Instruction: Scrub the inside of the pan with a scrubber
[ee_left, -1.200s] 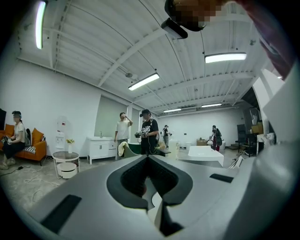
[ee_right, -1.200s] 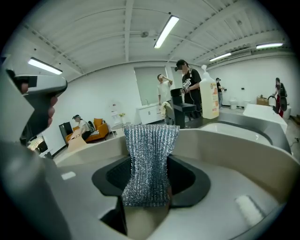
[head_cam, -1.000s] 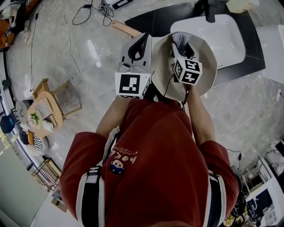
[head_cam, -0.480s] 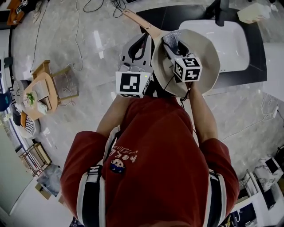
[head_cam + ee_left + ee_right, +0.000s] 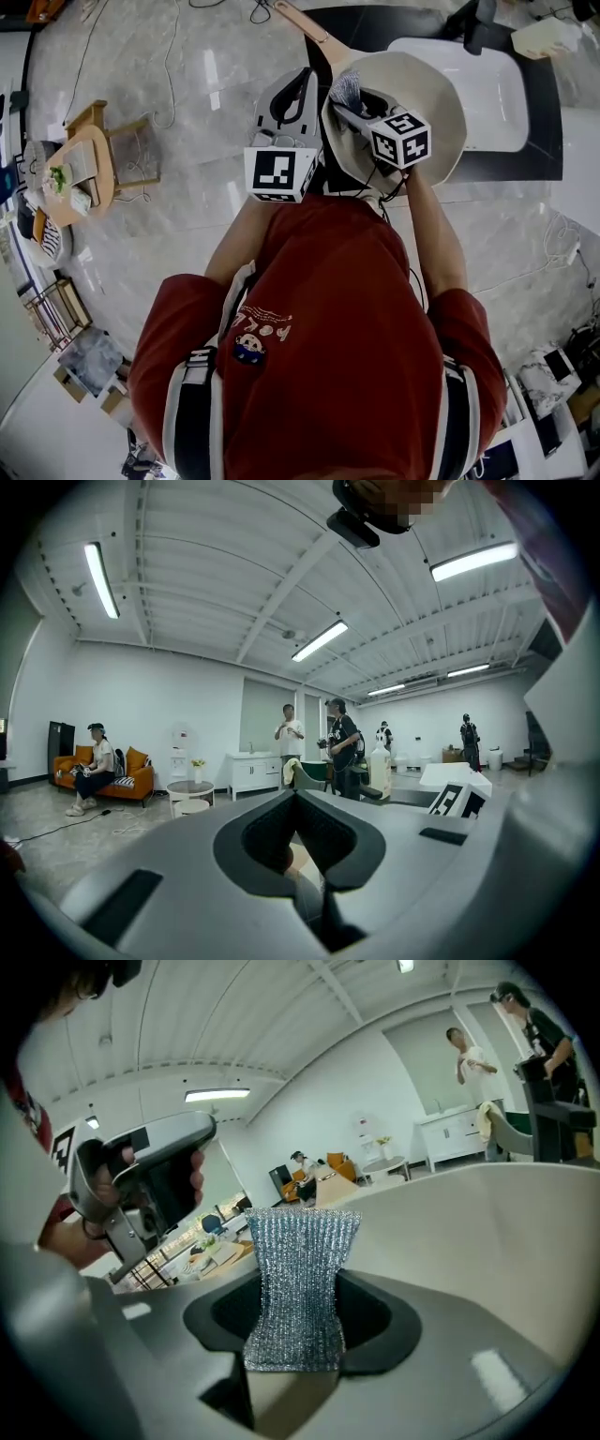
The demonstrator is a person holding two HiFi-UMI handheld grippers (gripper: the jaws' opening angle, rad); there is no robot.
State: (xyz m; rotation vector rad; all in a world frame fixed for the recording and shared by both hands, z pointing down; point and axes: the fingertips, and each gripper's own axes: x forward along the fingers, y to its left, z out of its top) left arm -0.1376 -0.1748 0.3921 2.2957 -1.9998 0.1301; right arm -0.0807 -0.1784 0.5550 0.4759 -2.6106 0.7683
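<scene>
Pale marble floor below, and a small round wooden table sits far out on the left. Moving in, the left gripper points up beside the pale wooden handle. In the left gripper view its jaws are drawn together with a sliver of tan pinched between them, seemingly that handle. So the cream round pan is up in the air in front of the person, with its open inside facing back towards them. Next, the right gripper reaches into the bowl. It's clamped tight on a silvery mesh scrubber, which stands upright between its jaws in the right gripper view. The scrubber sits inside the pan, by the rim nearest the handle. Over on the right lies a white rectangular basin, set in a black countertop.
</scene>
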